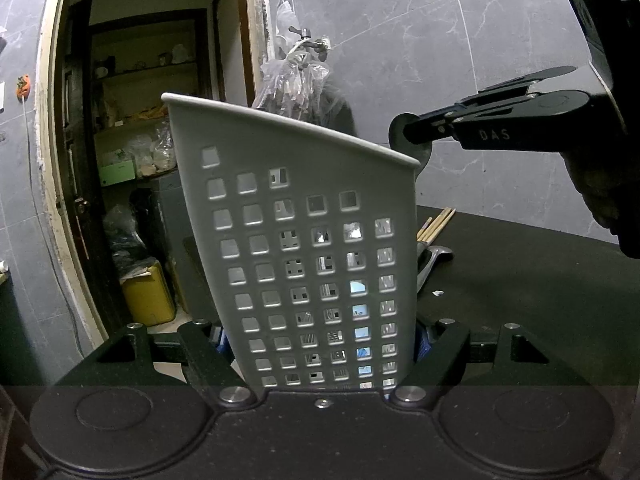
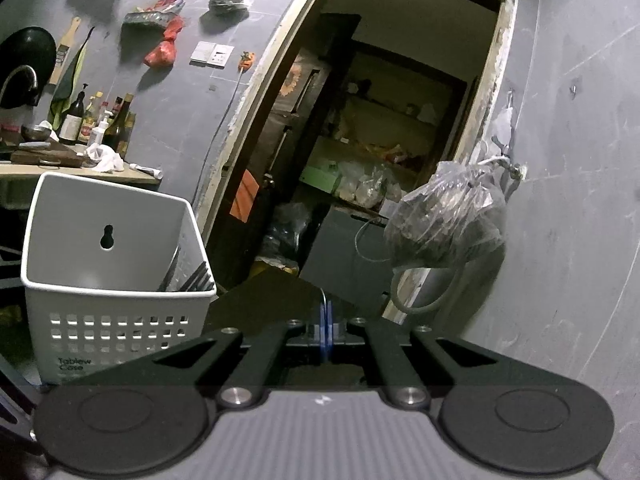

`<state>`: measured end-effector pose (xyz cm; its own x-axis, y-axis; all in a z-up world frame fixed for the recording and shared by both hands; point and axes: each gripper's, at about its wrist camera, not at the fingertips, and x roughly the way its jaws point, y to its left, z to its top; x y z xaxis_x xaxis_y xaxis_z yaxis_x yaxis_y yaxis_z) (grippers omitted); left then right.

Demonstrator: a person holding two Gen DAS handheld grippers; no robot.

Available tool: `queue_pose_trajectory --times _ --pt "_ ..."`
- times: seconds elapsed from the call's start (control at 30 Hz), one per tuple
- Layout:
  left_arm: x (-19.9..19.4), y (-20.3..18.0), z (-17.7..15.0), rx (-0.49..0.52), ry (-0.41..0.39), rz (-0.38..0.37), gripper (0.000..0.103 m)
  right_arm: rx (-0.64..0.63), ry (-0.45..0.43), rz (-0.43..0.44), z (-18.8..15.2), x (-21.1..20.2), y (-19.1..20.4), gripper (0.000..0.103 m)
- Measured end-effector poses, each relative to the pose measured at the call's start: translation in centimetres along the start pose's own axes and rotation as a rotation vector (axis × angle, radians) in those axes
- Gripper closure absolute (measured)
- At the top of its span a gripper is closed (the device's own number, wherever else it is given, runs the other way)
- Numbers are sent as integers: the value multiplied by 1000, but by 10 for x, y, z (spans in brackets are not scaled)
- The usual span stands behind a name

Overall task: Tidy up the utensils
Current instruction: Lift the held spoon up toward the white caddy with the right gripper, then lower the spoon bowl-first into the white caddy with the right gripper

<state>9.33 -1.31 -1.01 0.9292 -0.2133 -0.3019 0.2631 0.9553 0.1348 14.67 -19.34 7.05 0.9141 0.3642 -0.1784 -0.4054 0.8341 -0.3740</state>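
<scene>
The dark table [image 1: 520,280] carries a white basket [image 1: 304,240], pinched by the left claw [image 1: 320,344]. Some utensils [image 2: 192,278] stand inside. The right claw [image 2: 325,336] is pressed together. Chopsticks [image 1: 434,226] still lie outside, so I think work remains.

Home kitchen w/ grey marble-look wall tiles [image 1: 440,40]. Far left in right-wrist view: beige counter [image 2: 80,174] w/ dark glass sauce bottles [image 2: 100,120], wooden chopping board [image 2: 44,156], black wok [image 2: 28,60] hung on wall. Open doorway [image 2: 360,140] leads to pantry shelves w/ bags & boxes. Brass wall tap [image 1: 308,40] w/ clear plastic bag [image 1: 296,84] hung on it, right of doorway.
</scene>
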Motion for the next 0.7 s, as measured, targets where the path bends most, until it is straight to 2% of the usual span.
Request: queue_pose_trajectory --times 0.17,0.47,0.7 --pt "0 0 0 -1 -1 -1 25 28 11 7 -1 2 -3 102" --pt "0 2 0 -13 2 -6 25 158 83 -58 5 18 -16 102" --pt "0 3 0 -18 9 -4 25 218 90 -83 6 23 -17 102"
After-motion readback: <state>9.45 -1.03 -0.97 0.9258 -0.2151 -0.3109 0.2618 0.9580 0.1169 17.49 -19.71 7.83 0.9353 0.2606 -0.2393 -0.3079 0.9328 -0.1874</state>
